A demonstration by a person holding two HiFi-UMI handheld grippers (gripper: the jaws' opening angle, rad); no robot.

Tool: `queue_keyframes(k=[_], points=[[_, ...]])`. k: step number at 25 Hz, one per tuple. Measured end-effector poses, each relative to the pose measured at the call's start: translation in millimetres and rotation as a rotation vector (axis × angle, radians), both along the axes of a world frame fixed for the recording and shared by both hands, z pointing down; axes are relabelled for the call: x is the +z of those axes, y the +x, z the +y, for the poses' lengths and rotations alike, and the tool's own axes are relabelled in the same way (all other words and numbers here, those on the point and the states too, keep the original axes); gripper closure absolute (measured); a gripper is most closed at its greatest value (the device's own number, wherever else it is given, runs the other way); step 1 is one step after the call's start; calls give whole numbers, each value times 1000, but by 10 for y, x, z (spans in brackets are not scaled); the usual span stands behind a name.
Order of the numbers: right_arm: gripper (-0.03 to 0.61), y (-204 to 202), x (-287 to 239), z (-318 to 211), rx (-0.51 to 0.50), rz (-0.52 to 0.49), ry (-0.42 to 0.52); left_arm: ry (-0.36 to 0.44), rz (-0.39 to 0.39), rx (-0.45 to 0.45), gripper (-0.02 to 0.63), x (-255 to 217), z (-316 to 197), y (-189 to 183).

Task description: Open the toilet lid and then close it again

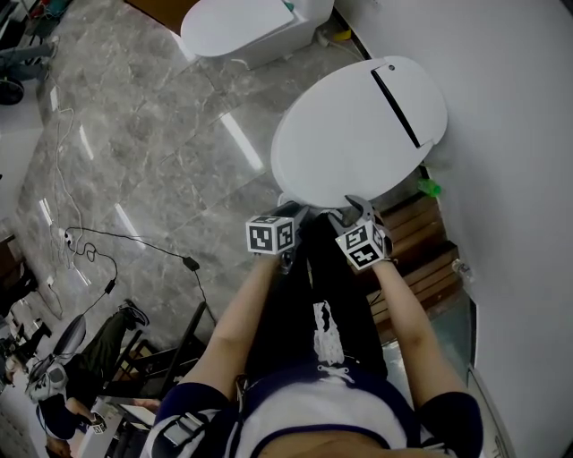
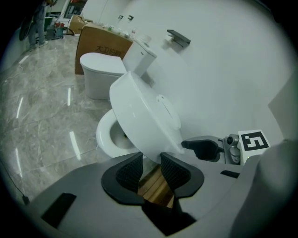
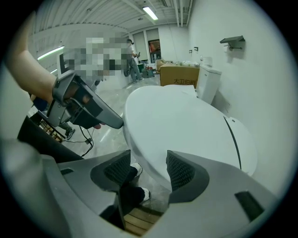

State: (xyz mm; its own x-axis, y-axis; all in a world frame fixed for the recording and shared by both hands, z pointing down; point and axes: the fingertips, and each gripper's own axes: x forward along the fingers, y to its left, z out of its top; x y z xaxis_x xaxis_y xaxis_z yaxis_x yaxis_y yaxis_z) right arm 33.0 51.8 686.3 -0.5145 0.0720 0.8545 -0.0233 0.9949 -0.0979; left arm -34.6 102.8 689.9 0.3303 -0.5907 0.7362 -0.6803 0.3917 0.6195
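The white toilet lid (image 1: 358, 134) stands tilted, part raised over the open bowl (image 2: 111, 135). In the head view both grippers are side by side at the lid's near rim. My left gripper (image 1: 295, 215) is shut on that rim: in the left gripper view the lid's edge (image 2: 139, 116) fills the gap between the pad tips (image 2: 131, 169). My right gripper (image 1: 356, 210) has the rim between its jaws too. In the right gripper view the lid (image 3: 186, 130) lies against the right pad (image 3: 179, 172), while a gap shows beside the left one.
A second toilet (image 1: 242, 27) stands farther off beside a cardboard box (image 2: 100, 44). The white wall (image 1: 519, 134) runs close behind the lid. A slatted wooden platform (image 1: 421, 246) lies by my legs. Cables (image 1: 89, 250) trail over the marble floor, and a person (image 1: 54, 376) sits at lower left.
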Motion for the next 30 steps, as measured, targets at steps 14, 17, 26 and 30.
queue_keyframes(k=[14,17,26,30], points=[[336,-100,502,202,0,4,-13,-55,17,12,503,640,214,-90],[339,-110,657,245,-13,16,-18,-83,5,24,524,806,247,-94],[341,-122,1074,330,-50,19,33,-90,-9,-5,607,1320,291,-144],[341,-101,1235,352,-78,37,61,-93,-9,2,607,1505,294,-131]])
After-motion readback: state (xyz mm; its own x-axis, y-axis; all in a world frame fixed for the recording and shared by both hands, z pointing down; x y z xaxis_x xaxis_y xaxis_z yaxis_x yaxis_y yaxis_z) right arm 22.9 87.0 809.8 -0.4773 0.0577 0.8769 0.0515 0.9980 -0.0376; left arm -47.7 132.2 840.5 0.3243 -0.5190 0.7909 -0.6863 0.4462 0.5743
